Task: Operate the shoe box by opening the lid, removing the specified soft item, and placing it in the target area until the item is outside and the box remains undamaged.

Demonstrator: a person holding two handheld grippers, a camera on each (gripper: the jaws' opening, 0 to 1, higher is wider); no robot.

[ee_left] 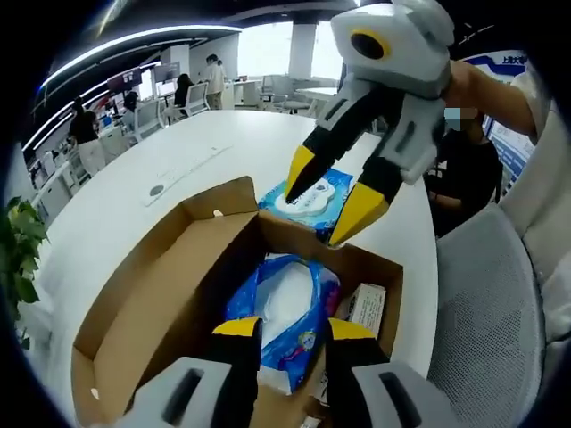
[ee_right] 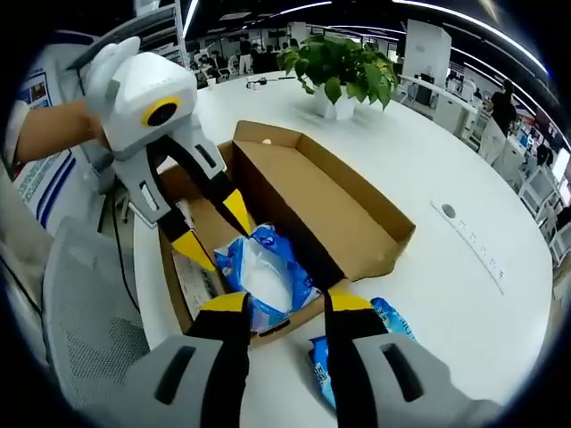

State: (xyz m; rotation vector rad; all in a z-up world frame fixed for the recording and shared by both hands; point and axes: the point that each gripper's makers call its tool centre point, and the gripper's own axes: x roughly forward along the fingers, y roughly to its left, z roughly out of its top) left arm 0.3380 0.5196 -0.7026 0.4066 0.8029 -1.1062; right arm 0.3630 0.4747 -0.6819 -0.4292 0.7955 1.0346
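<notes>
Left gripper view: the shoe box (ee_left: 161,303) is seen at lower left, lid open. At the centre, the left hand-held gripper (ee_left: 293,332) is spread around the blue soft pack (ee_left: 290,312), not yet closed. At upper right, the right hand-held gripper (ee_left: 336,202) is held open and empty. Removal is judged pending; closing and lifting are needed.

Shoe box (ee_right: 348,209): matt brown cardboard, lid flap the same. Blue packet (ee_left: 285,312) inside: glossy crinkled plastic film (white patch in the middle). Table (ee_right: 419,160): smooth white, slight sheen. Chair back (ee_left: 486,303): grey mesh cloth.
</notes>
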